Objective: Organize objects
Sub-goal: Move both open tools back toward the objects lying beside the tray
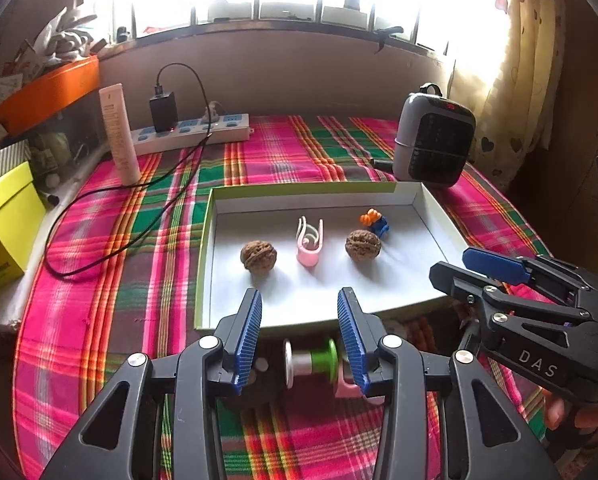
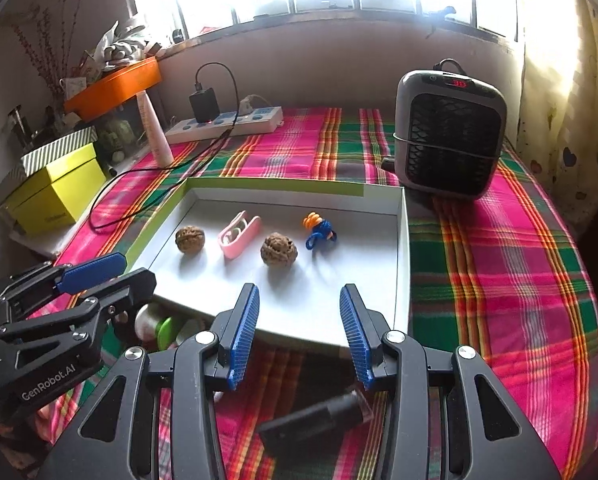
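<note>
A shallow white tray with a green rim lies on the plaid cloth. In it are two walnuts, a pink clip and a small blue and orange toy. My left gripper is open and empty, above a green and white spool on the cloth before the tray. A second pink piece lies beside the spool. My right gripper is open and empty, above a dark tube on the cloth.
A grey fan heater stands at the back right. A power strip with a charger and black cable, a white bottle, a yellow box and an orange bin line the back and left.
</note>
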